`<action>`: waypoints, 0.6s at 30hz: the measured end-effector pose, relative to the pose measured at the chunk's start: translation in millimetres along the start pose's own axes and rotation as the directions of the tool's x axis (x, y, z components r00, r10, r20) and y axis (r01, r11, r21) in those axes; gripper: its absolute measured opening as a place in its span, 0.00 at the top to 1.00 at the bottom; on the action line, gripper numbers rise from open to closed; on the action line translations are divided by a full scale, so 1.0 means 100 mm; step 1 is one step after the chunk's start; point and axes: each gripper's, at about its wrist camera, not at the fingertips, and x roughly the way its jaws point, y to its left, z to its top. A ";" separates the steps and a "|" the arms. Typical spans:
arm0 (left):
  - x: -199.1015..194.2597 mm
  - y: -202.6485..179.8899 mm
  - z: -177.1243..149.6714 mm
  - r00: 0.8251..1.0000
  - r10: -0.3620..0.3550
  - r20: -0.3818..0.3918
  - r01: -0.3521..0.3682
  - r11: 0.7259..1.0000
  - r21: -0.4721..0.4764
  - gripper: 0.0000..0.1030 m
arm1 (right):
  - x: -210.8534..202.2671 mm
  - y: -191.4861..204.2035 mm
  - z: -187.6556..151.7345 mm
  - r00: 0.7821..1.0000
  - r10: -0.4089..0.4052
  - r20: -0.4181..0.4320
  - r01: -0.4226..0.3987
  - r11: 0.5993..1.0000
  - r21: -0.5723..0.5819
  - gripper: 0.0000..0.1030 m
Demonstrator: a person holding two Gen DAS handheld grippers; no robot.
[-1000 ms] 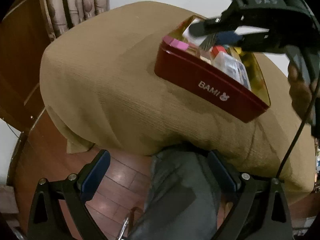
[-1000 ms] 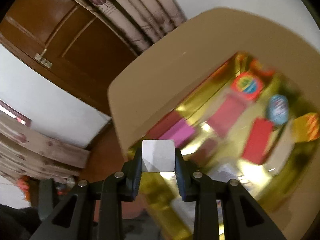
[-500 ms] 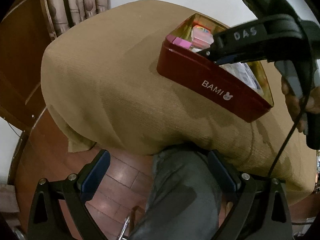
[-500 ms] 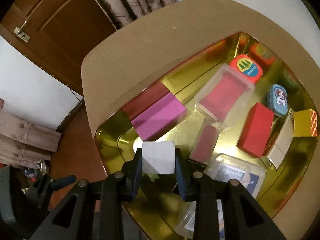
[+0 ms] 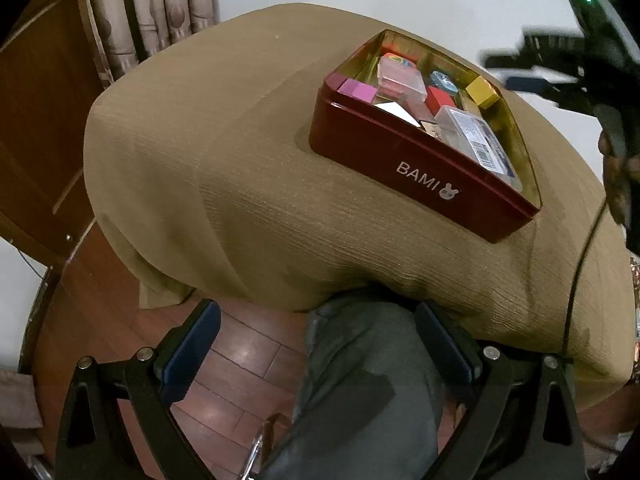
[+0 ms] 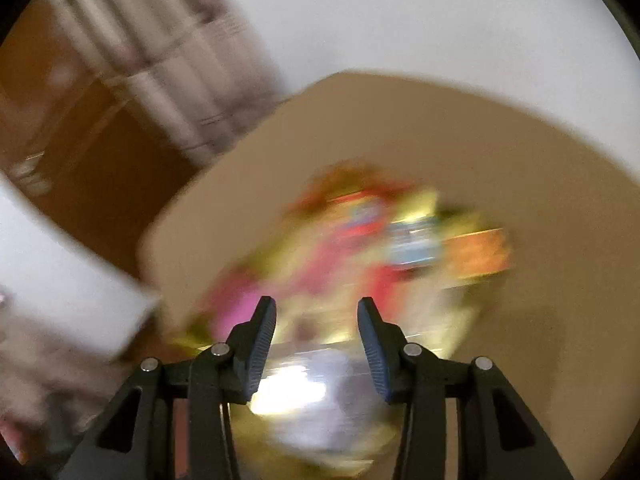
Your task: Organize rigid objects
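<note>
A dark red tin [image 5: 416, 168] marked BAMI stands on the tan-covered table [image 5: 224, 152]. It holds a pink block [image 5: 358, 90], a clear case [image 5: 400, 78], a red block [image 5: 438, 98], a yellow block [image 5: 482, 94], a barcoded clear box [image 5: 472, 136] and a white block [image 5: 394, 110]. My right gripper [image 6: 316, 312] hangs above the tin's right end; its jaws are opening with nothing between them. That view is heavily blurred. My left gripper [image 5: 316, 328] is open and empty, low before the table's front edge.
A person's grey trouser leg [image 5: 360, 380] and reddish wood floor [image 5: 240, 360] lie under the left gripper. A hand [image 5: 616, 168] and a black cable [image 5: 580, 272] are at the right. Curtains [image 5: 160, 8] and a wooden door [image 5: 36, 100] stand beyond the table.
The right gripper let go of the white block, which now lies in the tin. Its jaws parted and it swung up and off to the right. The left gripper stayed put.
</note>
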 end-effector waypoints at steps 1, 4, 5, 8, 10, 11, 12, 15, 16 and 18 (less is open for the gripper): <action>0.00 0.00 0.00 1.000 -0.003 -0.003 0.003 1.000 -0.003 0.07 | -0.03 -0.12 0.02 0.993 -0.119 0.012 0.119 0.993 -0.005 0.58; 0.02 0.00 0.01 1.000 -0.008 -0.017 0.007 1.000 -0.008 0.07 | -0.03 -0.38 0.10 0.945 -0.326 0.023 0.327 0.942 -0.069 0.58; 0.04 0.00 0.00 1.000 -0.008 -0.023 0.008 1.000 -0.007 0.07 | 0.00 -0.41 0.13 0.927 -0.375 0.022 0.376 0.921 -0.099 0.58; 0.05 -0.01 0.00 1.000 -0.004 -0.025 0.004 1.000 -0.002 0.06 | 0.16 -0.40 0.19 0.881 -0.471 0.035 0.468 0.860 -0.204 0.58; 0.05 -0.03 -0.02 1.000 0.002 -0.025 -0.002 1.000 0.000 0.07 | 0.29 -0.31 0.22 0.860 -0.507 0.053 0.501 0.819 -0.280 0.58; 0.06 -0.03 -0.03 1.000 0.003 -0.028 -0.003 1.000 0.003 0.07 | 0.38 -0.23 0.21 0.834 -0.547 0.073 0.538 0.775 -0.331 0.58; 0.07 -0.03 -0.04 1.000 0.004 -0.030 -0.004 1.000 0.005 0.07 | 0.45 -0.17 0.21 0.806 -0.583 0.102 0.575 0.731 -0.369 0.58; 0.08 -0.04 -0.05 0.999 0.007 -0.035 -0.007 1.000 0.001 0.07 | 0.56 -0.02 0.23 0.820 -0.566 0.085 0.543 0.722 -0.428 0.59; 0.09 -0.04 -0.04 0.999 0.008 -0.037 -0.008 1.000 -0.002 0.07 | 0.55 -0.01 0.27 0.881 -0.473 0.010 0.438 0.807 -0.396 0.59; 0.09 -0.02 -0.03 0.999 0.006 -0.037 -0.006 1.000 -0.008 0.07 | 0.40 -0.11 0.37 0.988 -0.125 -0.091 0.103 0.972 -0.212 0.60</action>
